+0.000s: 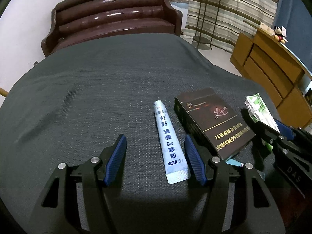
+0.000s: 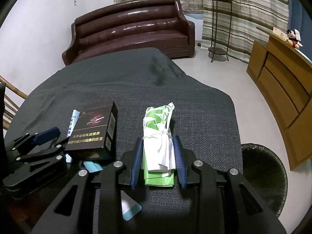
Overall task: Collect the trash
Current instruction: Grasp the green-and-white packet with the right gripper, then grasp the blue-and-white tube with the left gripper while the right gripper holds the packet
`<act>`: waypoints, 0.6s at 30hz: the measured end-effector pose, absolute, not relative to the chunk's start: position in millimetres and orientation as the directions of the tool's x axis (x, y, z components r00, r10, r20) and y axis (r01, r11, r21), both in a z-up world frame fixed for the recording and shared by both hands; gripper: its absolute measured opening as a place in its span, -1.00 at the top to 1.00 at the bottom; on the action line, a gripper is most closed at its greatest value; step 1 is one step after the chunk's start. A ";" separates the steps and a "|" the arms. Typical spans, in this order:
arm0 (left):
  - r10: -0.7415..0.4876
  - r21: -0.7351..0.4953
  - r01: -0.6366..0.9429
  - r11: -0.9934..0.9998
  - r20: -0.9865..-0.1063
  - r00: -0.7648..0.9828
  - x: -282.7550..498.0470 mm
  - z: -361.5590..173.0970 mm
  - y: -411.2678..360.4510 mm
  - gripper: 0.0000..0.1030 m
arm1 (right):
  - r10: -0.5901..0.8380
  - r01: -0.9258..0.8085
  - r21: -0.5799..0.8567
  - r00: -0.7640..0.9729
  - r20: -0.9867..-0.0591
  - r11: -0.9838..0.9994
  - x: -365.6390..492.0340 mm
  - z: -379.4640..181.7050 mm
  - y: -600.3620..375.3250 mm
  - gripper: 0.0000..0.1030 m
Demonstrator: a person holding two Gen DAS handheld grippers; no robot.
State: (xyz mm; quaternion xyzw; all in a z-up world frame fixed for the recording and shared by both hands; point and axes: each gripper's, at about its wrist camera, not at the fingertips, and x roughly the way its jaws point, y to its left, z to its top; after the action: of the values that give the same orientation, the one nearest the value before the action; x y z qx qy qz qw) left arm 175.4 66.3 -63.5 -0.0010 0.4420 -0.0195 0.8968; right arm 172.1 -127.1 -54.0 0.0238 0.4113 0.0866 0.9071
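Observation:
A light blue sachet (image 1: 171,142) lies on the dark cloth-covered table (image 1: 97,97), between the fingers of my left gripper (image 1: 155,142), which stands open and does not touch it. A black cigarette box (image 1: 212,120) lies just right of the sachet. My right gripper (image 2: 158,146) is shut on a green and white wrapper bundle (image 2: 159,134) tied with string. In the left wrist view the bundle (image 1: 259,109) and the right gripper (image 1: 280,134) show at the right edge. The box (image 2: 93,130), the sachet (image 2: 73,120) and the left gripper (image 2: 46,136) appear at the left in the right wrist view.
Small pale blue scraps (image 2: 92,165) (image 2: 129,208) lie near the table's front. A bin lined with a black bag (image 2: 265,177) stands on the floor right of the table. A brown sofa (image 2: 132,27), a plant stand (image 2: 219,25) and a wooden cabinet (image 2: 282,81) lie beyond.

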 end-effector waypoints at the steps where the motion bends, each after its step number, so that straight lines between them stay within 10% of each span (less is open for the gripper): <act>1: -0.036 -0.015 0.039 0.999 -0.794 0.607 174.7 -63.9 65.8 -0.14 | 0.178 -0.138 0.116 0.647 -0.741 0.984 172.0 -53.8 -127.5 0.37; 10: -0.065 -0.020 0.079 0.997 -0.784 0.617 170.8 -64.1 67.0 0.62 | 0.179 -0.135 0.119 0.651 -0.738 0.984 169.5 -53.6 -129.4 0.37; 18: -0.091 -0.040 0.095 0.995 -0.774 0.626 166.0 -61.0 69.5 0.66 | 0.167 -0.121 0.116 0.664 -0.729 0.986 161.5 -52.1 -132.9 0.37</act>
State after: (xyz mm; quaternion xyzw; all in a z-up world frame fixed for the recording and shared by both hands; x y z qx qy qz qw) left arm 166.0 69.5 -61.0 0.0024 0.4293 -0.0516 0.9017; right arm 161.5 -132.9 -52.1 0.0286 0.4023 0.0790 0.9117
